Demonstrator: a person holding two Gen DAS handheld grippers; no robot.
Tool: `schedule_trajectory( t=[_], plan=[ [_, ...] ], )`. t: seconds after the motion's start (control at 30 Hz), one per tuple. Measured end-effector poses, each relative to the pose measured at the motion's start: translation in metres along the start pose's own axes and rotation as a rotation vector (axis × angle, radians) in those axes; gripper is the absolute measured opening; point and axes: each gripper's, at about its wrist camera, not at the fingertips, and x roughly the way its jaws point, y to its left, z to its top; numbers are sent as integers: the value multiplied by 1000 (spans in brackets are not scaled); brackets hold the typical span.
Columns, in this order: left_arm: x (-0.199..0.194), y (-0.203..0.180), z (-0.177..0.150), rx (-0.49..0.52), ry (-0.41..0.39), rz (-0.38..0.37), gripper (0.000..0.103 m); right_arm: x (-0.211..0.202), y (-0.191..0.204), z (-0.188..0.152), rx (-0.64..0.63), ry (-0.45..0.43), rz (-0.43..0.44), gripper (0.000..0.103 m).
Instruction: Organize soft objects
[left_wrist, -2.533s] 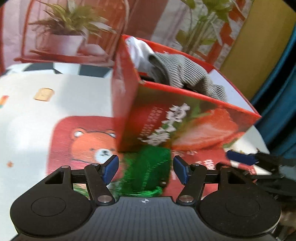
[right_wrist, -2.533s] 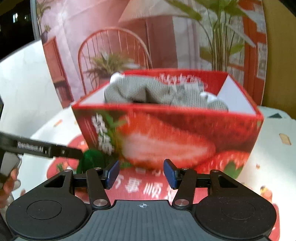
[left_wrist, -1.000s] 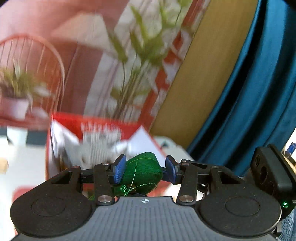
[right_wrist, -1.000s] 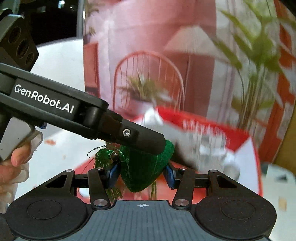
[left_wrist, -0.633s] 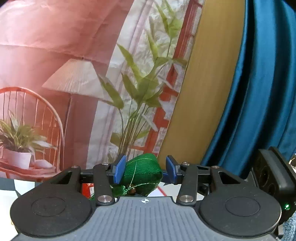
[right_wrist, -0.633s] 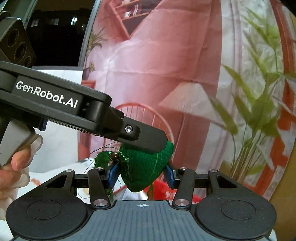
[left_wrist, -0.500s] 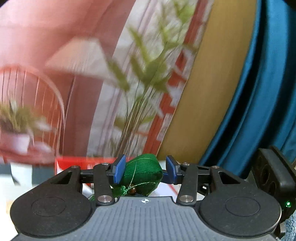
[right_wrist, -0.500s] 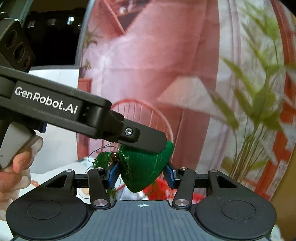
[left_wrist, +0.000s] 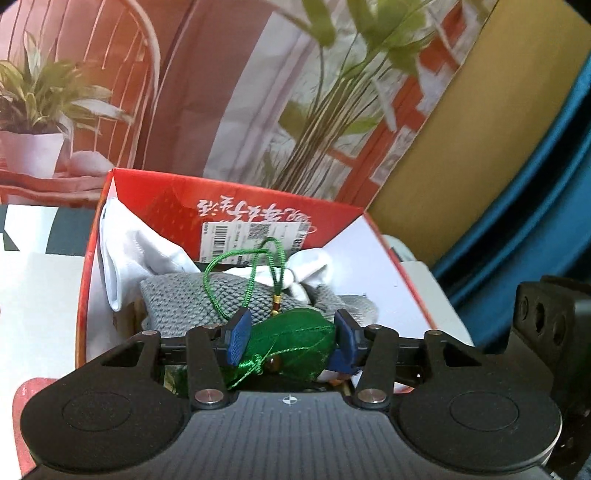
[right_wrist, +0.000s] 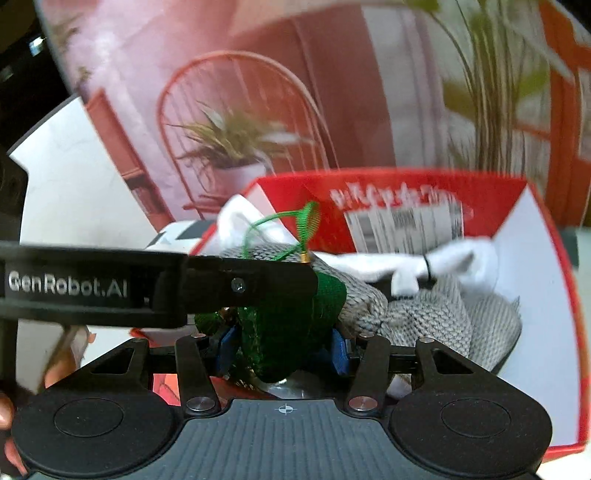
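A green fabric pouch (left_wrist: 291, 343) with a green cord loop (left_wrist: 240, 269) hangs over the open red strawberry box (left_wrist: 83, 295). My left gripper (left_wrist: 290, 339) has its blue pads against both sides of the pouch, and its jaws are opening. My right gripper (right_wrist: 282, 350) is shut on the same pouch (right_wrist: 291, 332) from the other direction. The left tool's finger (right_wrist: 240, 284) crosses over the pouch in the right wrist view. Inside the box lie a grey knit piece (left_wrist: 177, 299) and white socks (left_wrist: 122, 251). The cord loop rests over the grey knit.
The box's white inner walls (right_wrist: 532, 258) rise around the cloth. A printed backdrop with a chair and plants (left_wrist: 258, 92) stands behind it, and a blue curtain (left_wrist: 535, 184) hangs to the right. A person's hand (right_wrist: 55, 369) grips the left tool.
Both grippers have come down and tipped toward the box, so its inside now fills the views. The pouch moved with them. The left jaws stand slightly wider.
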Motion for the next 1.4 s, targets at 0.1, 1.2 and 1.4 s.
schedule_trajectory(
  t=[0.1,1.2,1.4],
  plan=[
    [11,3,3,-1,11,19,56,9,-5,4,38,35,-11,46],
    [-92,-26,-30,156,-155,305,103,-75,6,-12,-49,-70,-284,103],
    [-117,-39,-41,187,-203,368,103,-100,13,-18,-35,-115,-285,103]
  ],
)
